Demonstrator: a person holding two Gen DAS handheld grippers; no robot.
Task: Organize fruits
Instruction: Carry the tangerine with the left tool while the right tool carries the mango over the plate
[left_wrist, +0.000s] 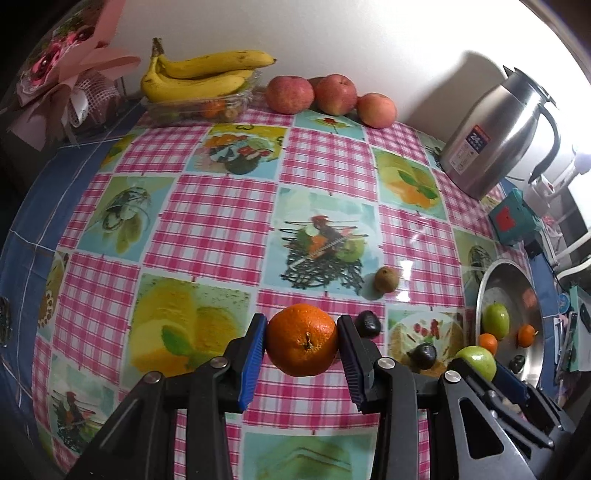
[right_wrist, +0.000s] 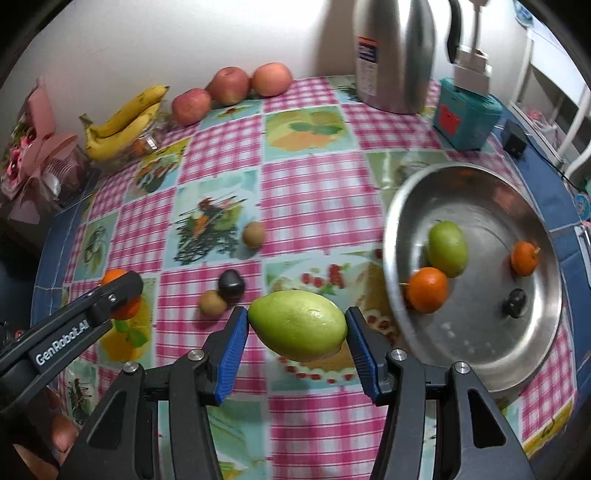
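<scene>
Progress about midway, by my reading: the steel bowl (right_wrist: 480, 192) at right of the right wrist view already holds a green fruit (right_wrist: 447, 248), two small oranges (right_wrist: 427, 290) (right_wrist: 524, 257) and a dark fruit (right_wrist: 515, 302). Left gripper (left_wrist: 302, 345) is clamped on an orange (left_wrist: 302, 339), held above the table (left_wrist: 221, 229) at lower centre of its view. Right gripper (right_wrist: 297, 332) is clamped on a green mango-like fruit (right_wrist: 297, 329), lower centre, just left of the bowl rim. Left to gather on the cloth: two brown kiwi-like fruits (right_wrist: 254, 234) (right_wrist: 212, 302) and a dark fruit (right_wrist: 231, 284) touching the nearer brown one, mid-frame. Whether the apples (right_wrist: 231, 85) and bananas (right_wrist: 123, 122) along the wall, upper left, belong in the bowl is unclear. Around: steel kettle (right_wrist: 393, 55) at top, teal box (right_wrist: 467, 114) upper right, pink bouquet (right_wrist: 33, 147) at far left. Nothing lies between the held fruits and the bowl; the two grippers are close together, so they might crowd each other over the rim.
</scene>
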